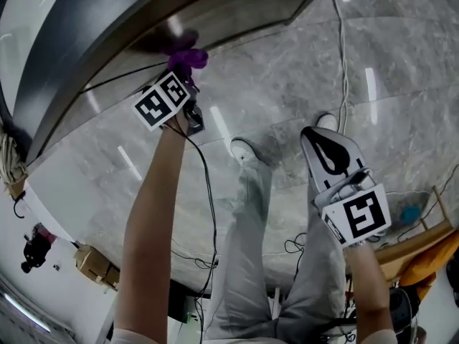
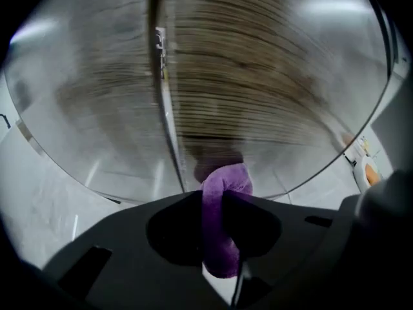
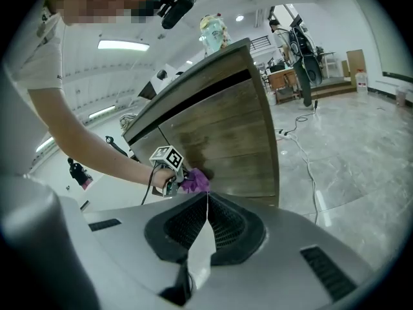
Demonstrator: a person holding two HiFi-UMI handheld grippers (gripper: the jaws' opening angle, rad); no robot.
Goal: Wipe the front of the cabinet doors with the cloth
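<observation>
The cabinet [image 3: 226, 134] is a tall box faced in brown wood with a fine horizontal grain. A dark band runs under its top edge, and a thin straight seam [image 2: 164, 108] splits one door front from the next. The wood has a dull sheen and shows soft reflections.

Low on that front, the left gripper [image 1: 181, 77] is clamped on a plush purple cloth [image 2: 226, 181], a soft, fuzzy strip folded into a rounded loop. The cloth's long axis runs along the jaws and points straight at the door. Its bunched end sticks out past the jaw tips against the wood, just right of the seam, and its tail hangs back between the jaws. The person's bare forearm reaches down and forward to the gripper, with a black cable [image 1: 208, 192] trailing from it.

The right gripper [image 3: 206, 196], in smooth grey plastic with ribbed dark pads, has its jaws brought together at the tips with nothing between them. It is held well apart from the cabinet, over the glossy grey marble floor [image 1: 301, 70] beside the person's white shoes [image 1: 244, 149].
</observation>
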